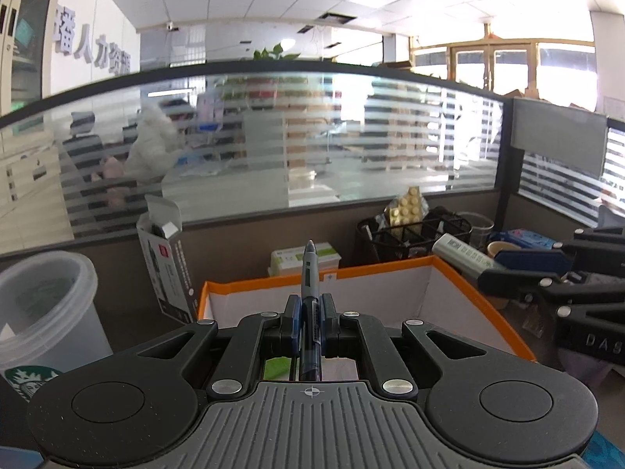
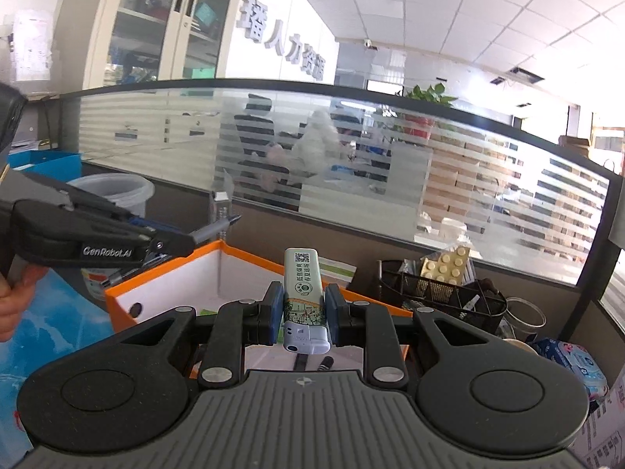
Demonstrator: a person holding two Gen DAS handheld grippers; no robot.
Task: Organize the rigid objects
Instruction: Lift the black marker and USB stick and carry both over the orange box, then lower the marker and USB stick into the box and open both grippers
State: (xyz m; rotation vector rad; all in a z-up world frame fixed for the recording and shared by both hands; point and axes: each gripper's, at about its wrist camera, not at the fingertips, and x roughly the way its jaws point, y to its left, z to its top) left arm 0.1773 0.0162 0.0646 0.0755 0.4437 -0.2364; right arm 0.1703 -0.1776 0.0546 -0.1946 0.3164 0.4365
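Pen (image 1: 310, 293) and lighter (image 2: 302, 297) are being carried toward the orange-rimmed box (image 1: 390, 269), each clamped lengthwise in closed jaws: the pen in the left gripper (image 1: 310, 312), the lighter in the right gripper (image 2: 302, 308). Transport appears to be the step in hand; next, positioning over the box and release are called for. A dark blue barrel with grey tip is seen; the lighter is pale, printed green.

My left tongs (image 1: 310, 312) clamp a pen (image 1: 309, 293) pointing to twelve o'clock over the open box (image 1: 461, 273). At three o'clock my right tongs (image 2: 302, 308) grip a lighter (image 2: 302, 293) above the same box. Behind the box at one o'clock stands a mesh organizer (image 1: 410, 234); a plastic cup (image 1: 47, 305) sits at nine.
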